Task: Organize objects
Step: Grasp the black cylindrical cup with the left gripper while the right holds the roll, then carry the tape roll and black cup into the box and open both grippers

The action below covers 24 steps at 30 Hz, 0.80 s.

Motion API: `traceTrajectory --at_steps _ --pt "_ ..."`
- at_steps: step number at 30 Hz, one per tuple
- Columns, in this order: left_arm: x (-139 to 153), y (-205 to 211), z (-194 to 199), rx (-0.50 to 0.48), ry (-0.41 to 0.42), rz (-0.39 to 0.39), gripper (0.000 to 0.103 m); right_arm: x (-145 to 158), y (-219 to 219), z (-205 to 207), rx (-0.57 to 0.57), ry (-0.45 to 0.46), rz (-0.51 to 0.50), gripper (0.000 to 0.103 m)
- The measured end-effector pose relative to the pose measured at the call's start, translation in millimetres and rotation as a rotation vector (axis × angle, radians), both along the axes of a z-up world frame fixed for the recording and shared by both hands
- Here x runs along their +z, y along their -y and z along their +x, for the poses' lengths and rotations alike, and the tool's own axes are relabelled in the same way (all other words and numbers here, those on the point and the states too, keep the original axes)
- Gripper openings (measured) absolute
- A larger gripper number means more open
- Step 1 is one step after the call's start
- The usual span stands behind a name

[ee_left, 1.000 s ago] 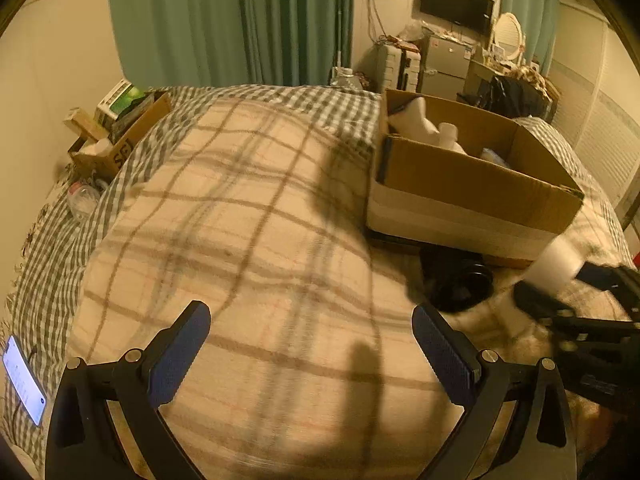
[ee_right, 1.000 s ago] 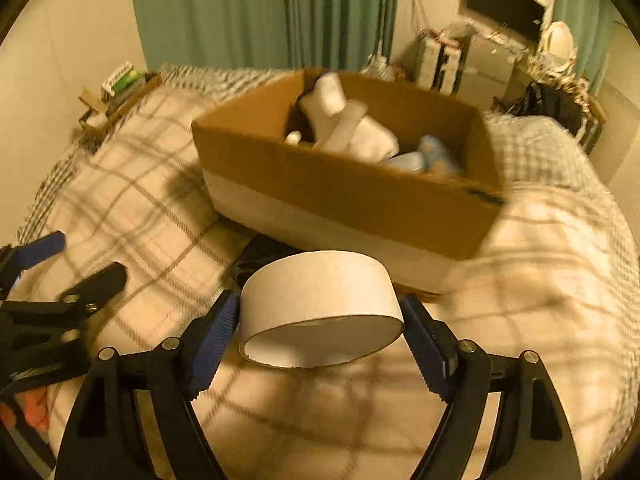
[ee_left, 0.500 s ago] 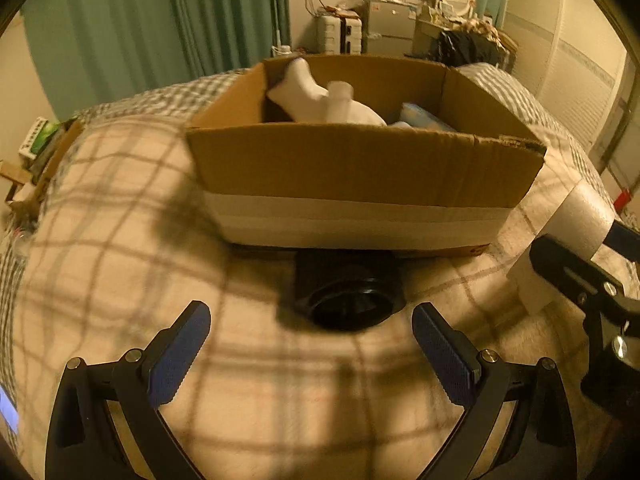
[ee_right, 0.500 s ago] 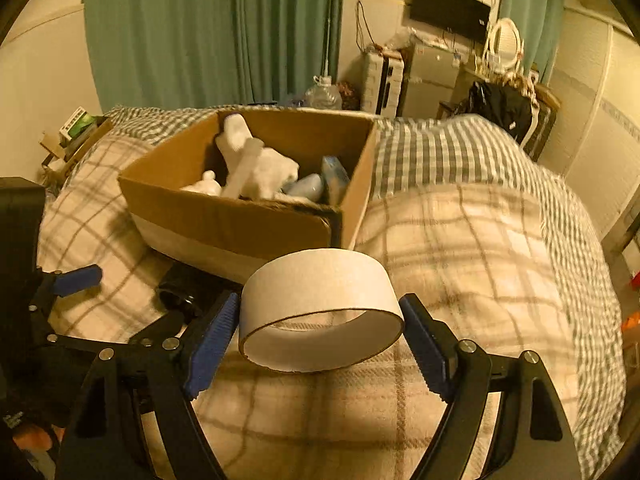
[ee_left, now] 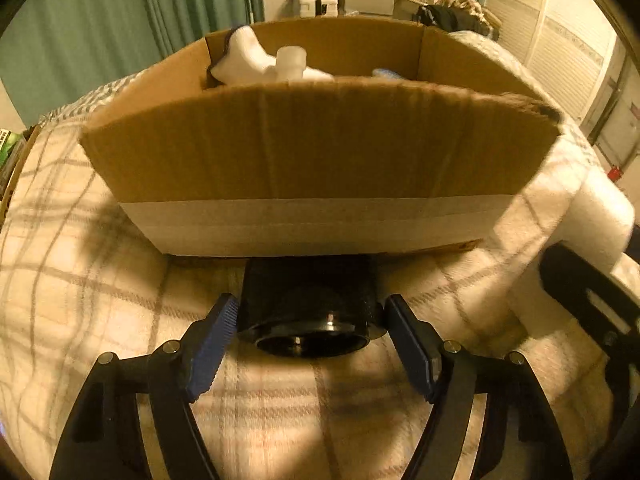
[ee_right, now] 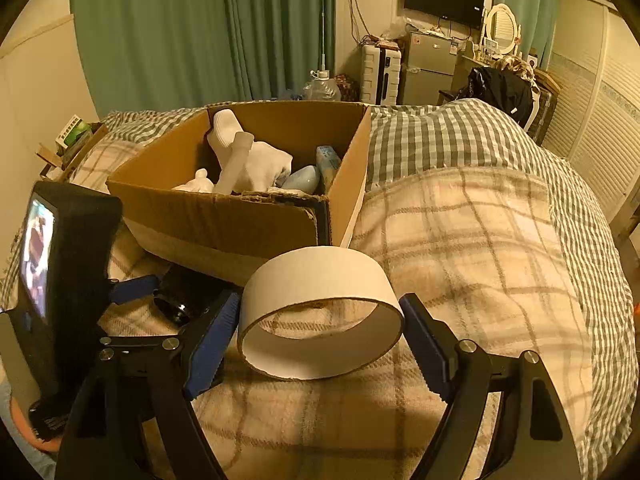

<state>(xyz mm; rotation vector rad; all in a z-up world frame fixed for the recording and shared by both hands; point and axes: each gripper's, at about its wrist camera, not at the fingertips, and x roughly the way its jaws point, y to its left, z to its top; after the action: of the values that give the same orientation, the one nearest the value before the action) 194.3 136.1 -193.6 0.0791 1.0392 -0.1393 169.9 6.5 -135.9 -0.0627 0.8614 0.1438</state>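
The black jar [ee_left: 310,312], seemingly rigid and smooth, lies on the bed [ee_left: 100,300] against the box [ee_left: 312,160], flanked across its sides by the parted left gripper [ee_left: 310,340], while the thin, crushable ring [ee_right: 320,312] is clamped in the right gripper [ee_right: 320,344].

box contents: from your left wrist cam the near wall of the cardboard box [ee_left: 316,152] hides most of what's inside; only tops of the white items [ee_left: 264,64] show.
black cylinder: rear end of the black cylinder [ee_left: 310,304] sits under/against box base, can't tell which; in right cam it's mostly behind your left gripper [ee_right: 192,308].
cardboard ring: blurred, cut by right edge in left cam [ee_left: 600,216].
left gripper body: base cut off by frame bottom.
screen: display [ee_right: 38,252] on left unit too blurry to read.
far shelf items: too small to ID.
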Motion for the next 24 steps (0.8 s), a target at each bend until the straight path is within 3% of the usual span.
traceTrajectory --at_steps 14,19,24 --pt "86 -42 -85 0.042 0.188 -0.093 0.077 53 -12 -50 -0.027 0.118 -0.034 0.081" --pt "128 -58 -98 0.07 0.281 -0.127 0.077 82 -15 -65 -0.016 0.174 -0.016 0.081" --pt "159 -62 -101 0.071 0.351 -0.084 0.077 117 -14 -69 0.002 0.235 0.012 0.081"
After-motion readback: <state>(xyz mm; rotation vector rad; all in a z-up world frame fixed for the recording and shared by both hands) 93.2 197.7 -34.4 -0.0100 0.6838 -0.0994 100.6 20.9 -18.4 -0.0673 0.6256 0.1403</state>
